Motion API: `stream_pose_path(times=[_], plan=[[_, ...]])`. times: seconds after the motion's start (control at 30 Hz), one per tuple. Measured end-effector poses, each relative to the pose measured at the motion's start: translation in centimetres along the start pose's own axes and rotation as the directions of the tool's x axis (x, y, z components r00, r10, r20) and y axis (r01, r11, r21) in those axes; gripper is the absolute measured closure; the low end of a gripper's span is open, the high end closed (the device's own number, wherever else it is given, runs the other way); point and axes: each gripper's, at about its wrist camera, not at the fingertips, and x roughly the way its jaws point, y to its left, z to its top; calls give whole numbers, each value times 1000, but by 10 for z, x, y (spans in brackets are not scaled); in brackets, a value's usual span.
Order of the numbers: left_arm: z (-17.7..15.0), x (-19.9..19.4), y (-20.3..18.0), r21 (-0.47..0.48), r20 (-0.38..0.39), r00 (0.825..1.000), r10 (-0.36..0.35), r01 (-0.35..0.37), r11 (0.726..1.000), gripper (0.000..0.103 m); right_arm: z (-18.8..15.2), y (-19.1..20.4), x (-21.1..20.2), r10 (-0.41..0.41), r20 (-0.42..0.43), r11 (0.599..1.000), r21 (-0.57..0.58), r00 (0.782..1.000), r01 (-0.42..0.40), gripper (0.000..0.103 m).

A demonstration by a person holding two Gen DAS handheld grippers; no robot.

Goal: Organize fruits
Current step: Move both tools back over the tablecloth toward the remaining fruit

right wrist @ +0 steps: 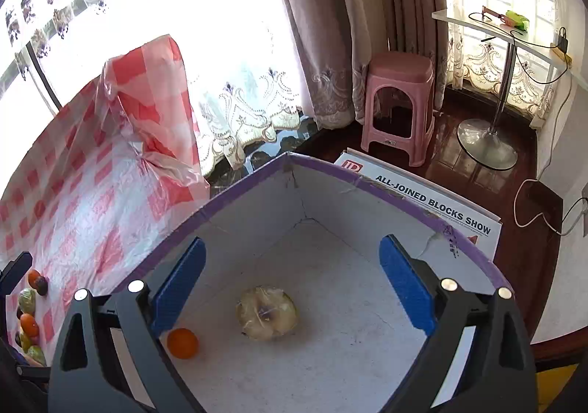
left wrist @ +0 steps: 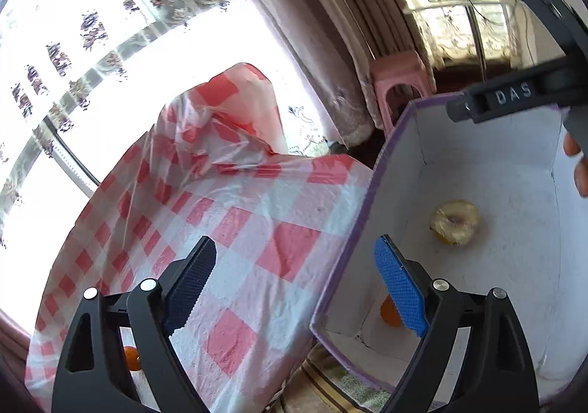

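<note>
A purple-rimmed cardboard box (right wrist: 400,198) with a white inside holds a pale yellow wrapped fruit (right wrist: 266,313) and a small orange (right wrist: 182,342). The box (left wrist: 358,229), the pale fruit (left wrist: 455,222) and the orange (left wrist: 390,313) also show in the left wrist view. My right gripper (right wrist: 292,284) is open and empty above the box. My left gripper (left wrist: 299,284) is open and empty, straddling the box's left wall. Several loose fruits (right wrist: 29,317) lie on the red-checked tablecloth (right wrist: 73,200) at far left. Another orange (left wrist: 132,358) lies on the cloth behind my left finger.
The right hand-held gripper's body (left wrist: 522,93) shows over the box in the left wrist view. A pink stool (right wrist: 400,100), a printed white carton (right wrist: 433,207), a round table base (right wrist: 487,144) and curtains stand beyond the box.
</note>
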Motion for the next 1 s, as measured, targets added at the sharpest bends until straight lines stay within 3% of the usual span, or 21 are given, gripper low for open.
stream_pose_path(times=[0.13,0.27,0.43,0.53,0.7,0.83,1.0], plan=[[-5,-28,40,-157,48,999,5,2,988,18,-9,34,-35,0,116,998,-56,993,7,7],[-21,-60,71,-227,94,994,58,-35,973,14,-16,80,-62,42,184,991,-130,982,-18,7],[-49,-89,107,-312,96,989,110,-75,947,14,-30,137,-89,141,233,972,-217,962,-90,7],[-70,-100,130,-380,89,990,111,-70,922,14,-40,170,-95,231,199,950,-256,952,-177,7],[-109,-122,170,-473,72,984,162,-110,874,14,-71,234,-93,348,69,885,-353,935,-303,7],[-146,-140,206,-558,44,971,236,-172,811,14,-100,281,-89,406,-25,841,-382,914,-384,7],[-198,-155,248,-643,-44,950,309,-263,719,14,-138,332,-85,426,-113,777,-463,898,-427,7]])
